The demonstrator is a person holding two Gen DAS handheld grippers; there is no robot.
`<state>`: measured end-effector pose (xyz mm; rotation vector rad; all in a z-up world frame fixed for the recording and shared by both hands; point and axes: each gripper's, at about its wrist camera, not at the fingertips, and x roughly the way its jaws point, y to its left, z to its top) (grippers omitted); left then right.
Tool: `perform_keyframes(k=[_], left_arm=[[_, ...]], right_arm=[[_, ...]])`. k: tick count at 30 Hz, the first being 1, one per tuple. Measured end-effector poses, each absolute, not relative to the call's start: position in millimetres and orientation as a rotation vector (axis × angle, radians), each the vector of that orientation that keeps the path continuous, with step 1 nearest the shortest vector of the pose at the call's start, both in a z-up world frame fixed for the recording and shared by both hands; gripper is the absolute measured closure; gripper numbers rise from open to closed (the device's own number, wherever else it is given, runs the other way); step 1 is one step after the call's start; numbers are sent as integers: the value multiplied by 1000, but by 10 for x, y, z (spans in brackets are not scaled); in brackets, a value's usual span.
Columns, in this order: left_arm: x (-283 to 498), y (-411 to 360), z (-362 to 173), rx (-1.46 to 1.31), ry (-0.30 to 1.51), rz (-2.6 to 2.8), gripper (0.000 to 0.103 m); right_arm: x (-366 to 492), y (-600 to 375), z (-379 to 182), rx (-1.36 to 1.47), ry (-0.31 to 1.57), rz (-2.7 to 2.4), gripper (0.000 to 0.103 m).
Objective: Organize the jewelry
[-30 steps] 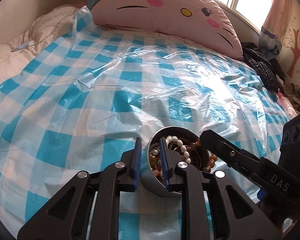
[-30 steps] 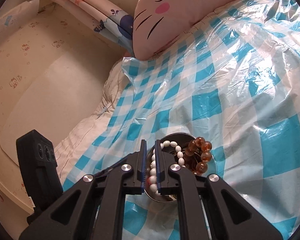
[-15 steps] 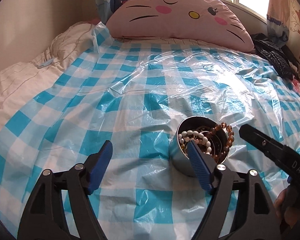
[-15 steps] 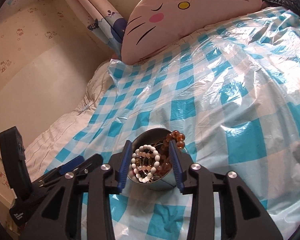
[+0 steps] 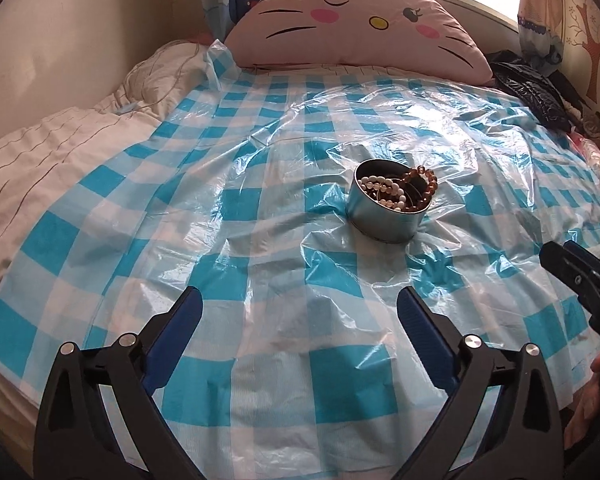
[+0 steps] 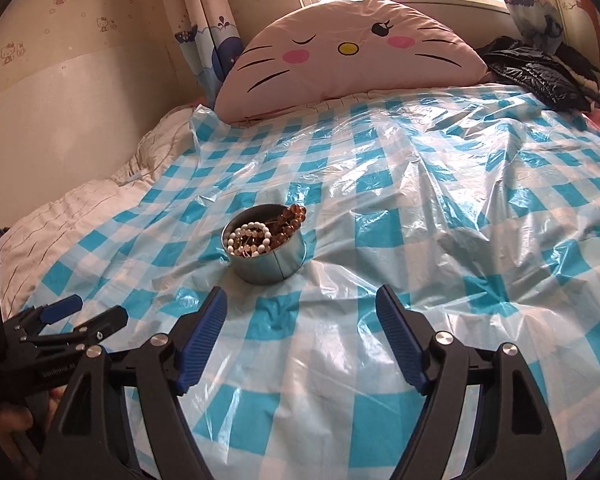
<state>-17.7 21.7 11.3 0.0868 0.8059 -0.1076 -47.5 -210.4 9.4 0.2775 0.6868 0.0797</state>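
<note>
Jewelry (image 6: 256, 236) heaped in a round metal tin (image 6: 272, 266) on the checked plastic sheet (image 6: 440, 240)

Nearest, left gripper (image 5: 298, 312) and right gripper (image 6: 300, 312) both hang with jaws opening, nothing between them; beyond sits the tin, white and amber beads spilling over its rim; farthest, a cat-face pillow (image 6: 352, 52).

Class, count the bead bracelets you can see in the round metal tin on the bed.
2. A white bead bracelet lies on top inside the tin, and an amber bead bracelet hangs over its far rim. Others may be buried underneath.
</note>
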Motion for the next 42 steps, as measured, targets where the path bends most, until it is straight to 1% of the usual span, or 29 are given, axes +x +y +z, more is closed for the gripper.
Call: perform_keyframes(k=[3, 5, 8, 12, 18, 42], left_arm=[[-300, 175, 54, 86, 804, -130, 7], [-326, 135, 27, 93, 811, -129, 7], [-397, 74, 52, 104, 769, -131, 7], [-454, 38, 77, 123, 743, -123, 7], [-465, 108, 113, 79, 736, -139, 7], [-498, 20, 111, 115, 732, -129, 7]], right_arm=[[-651, -2073, 107, 258, 686, 50, 21], [-710, -2055, 100, 245, 685, 18, 13], [-786, -2044, 126, 227, 654, -24, 7], [-863, -2101, 161, 247, 613, -53, 7], [-856, -2160, 154, 266, 624, -79, 7], [-863, -2095, 147, 229, 624, -87, 7]])
